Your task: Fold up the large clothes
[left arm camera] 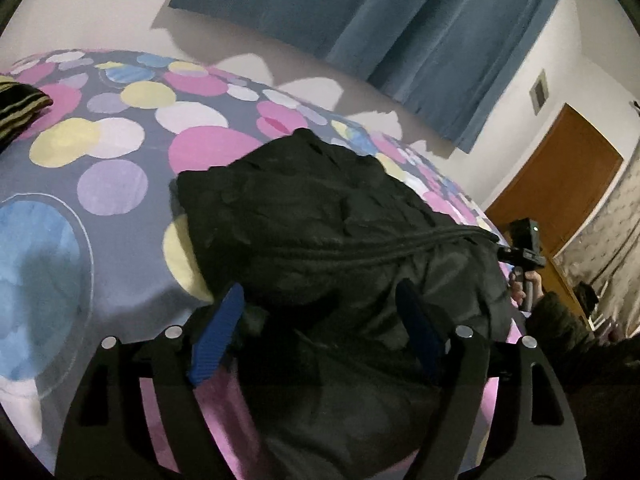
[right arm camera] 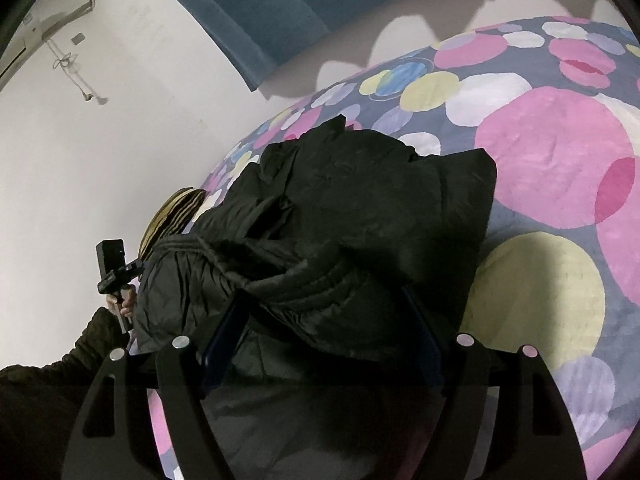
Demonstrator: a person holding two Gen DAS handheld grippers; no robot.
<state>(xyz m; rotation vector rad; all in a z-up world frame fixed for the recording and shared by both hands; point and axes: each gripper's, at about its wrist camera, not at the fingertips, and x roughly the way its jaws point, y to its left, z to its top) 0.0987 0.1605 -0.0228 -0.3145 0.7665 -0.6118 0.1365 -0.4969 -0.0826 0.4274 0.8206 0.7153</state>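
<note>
Left wrist view: one black puffy jacket, bunched and creased, a corded hem running across its near right part, heaped on a bed covered in coloured circles. Left gripper spread apart, blue fingers straddling the jacket's near edge (contact unclear). One striped cushion far left, one blue curtain behind, one brown door right.

Right wrist view: same single jacket, folded into a thick mound, quilted and matte. Right gripper likewise apart, fingers either side of the near fold. Striped cushion peeking out left, beside the other handheld device.
</note>
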